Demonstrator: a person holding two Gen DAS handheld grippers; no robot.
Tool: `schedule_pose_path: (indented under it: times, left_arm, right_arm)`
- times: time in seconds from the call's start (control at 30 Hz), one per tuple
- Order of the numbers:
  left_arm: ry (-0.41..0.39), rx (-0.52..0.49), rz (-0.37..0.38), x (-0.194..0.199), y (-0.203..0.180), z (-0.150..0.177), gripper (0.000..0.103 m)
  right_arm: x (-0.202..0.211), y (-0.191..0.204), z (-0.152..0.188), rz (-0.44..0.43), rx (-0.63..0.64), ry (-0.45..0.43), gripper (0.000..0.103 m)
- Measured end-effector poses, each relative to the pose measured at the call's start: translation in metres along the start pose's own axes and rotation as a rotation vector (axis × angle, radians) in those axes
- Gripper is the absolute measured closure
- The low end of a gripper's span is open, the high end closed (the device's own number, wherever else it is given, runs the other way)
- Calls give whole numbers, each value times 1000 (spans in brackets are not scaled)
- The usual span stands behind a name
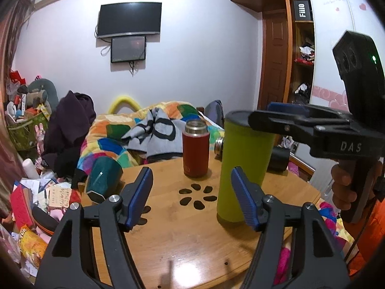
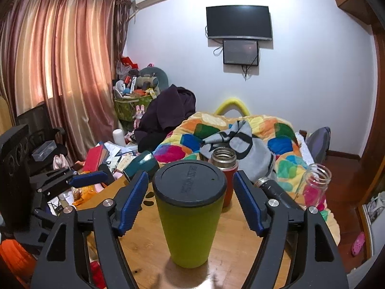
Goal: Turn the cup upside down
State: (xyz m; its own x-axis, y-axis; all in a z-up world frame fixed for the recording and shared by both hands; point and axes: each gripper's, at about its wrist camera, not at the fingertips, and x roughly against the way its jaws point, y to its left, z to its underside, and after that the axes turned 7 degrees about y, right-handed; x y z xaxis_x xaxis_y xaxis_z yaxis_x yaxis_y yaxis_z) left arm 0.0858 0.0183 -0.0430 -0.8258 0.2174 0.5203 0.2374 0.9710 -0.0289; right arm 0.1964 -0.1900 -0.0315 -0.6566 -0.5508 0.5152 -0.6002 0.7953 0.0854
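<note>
A lime-green cup [image 2: 187, 226] with a black lid stands upright on the round wooden table [image 2: 235, 260]. My right gripper [image 2: 190, 204] is open, with one blue pad on each side of the cup's upper part, not touching it. In the left wrist view the green cup [image 1: 243, 168] stands at the right, with the right gripper [image 1: 276, 118] around its top. My left gripper [image 1: 192, 200] is open and empty above the table, left of the cup. It also shows at the left of the right wrist view [image 2: 89, 178].
A red flask [image 1: 195, 153] with an open steel mouth stands behind the cup. A teal cup [image 1: 103, 180] lies at the table's left edge. A black bottle [image 2: 276, 190] and a clear jar [image 2: 315, 185] are at the right. A cluttered bed lies beyond the table.
</note>
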Motion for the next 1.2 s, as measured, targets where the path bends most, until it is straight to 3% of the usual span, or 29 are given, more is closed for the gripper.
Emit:
schedule_pose_path:
  times: [0.17, 0.27, 0.33, 0.8, 1.2]
  left_arm:
    - [-57, -1, -45, 20, -7, -5, 19]
    - [-103, 9, -82, 36, -13, -7, 5]
    - [-132, 21, -113, 47, -15, -9, 1]
    - [-205, 72, -215, 94, -43, 5, 0]
    - [-216, 83, -271, 101, -53, 21, 0]
  right_arm:
    - [25, -1, 6, 31, -19, -44, 19]
    - [42, -3, 12, 59, -34, -67, 14]
    - [55, -6, 17, 81, -56, -87, 0]
    - [109, -8, 49, 172, -154, -116, 0]
    - [123, -1, 61, 209, -164, -136, 0]
